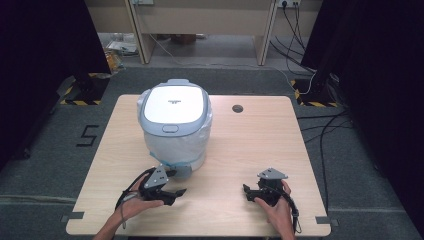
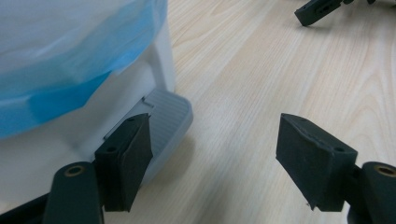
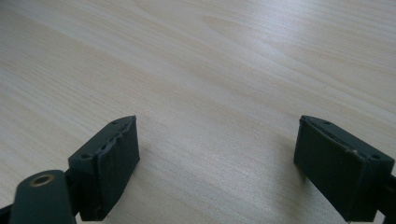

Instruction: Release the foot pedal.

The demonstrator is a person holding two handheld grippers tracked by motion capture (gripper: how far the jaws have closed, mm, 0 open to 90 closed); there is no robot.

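A white pedal bin (image 1: 174, 125) with a grey-blue lid stands at the back left of the wooden table (image 1: 260, 145). A thin plastic bag with a blue edge (image 2: 70, 88) lines it and hangs over its sides. Its grey pedal (image 2: 166, 119) juts out at the base, toward me. My left gripper (image 1: 177, 182) is open just in front of the pedal (image 1: 182, 171); in the left gripper view one jaw sits beside the pedal and nothing is between the pads (image 2: 215, 135). My right gripper (image 1: 248, 192) rests open over bare wood, empty (image 3: 217, 140).
A round cable hole (image 1: 237, 108) is in the table's far right part. Behind the table stands a wooden desk frame (image 1: 200, 20); cables (image 1: 320, 125) run over the floor at the right. Dark curtains flank both sides. The right gripper's tip (image 2: 322, 9) shows far off in the left gripper view.
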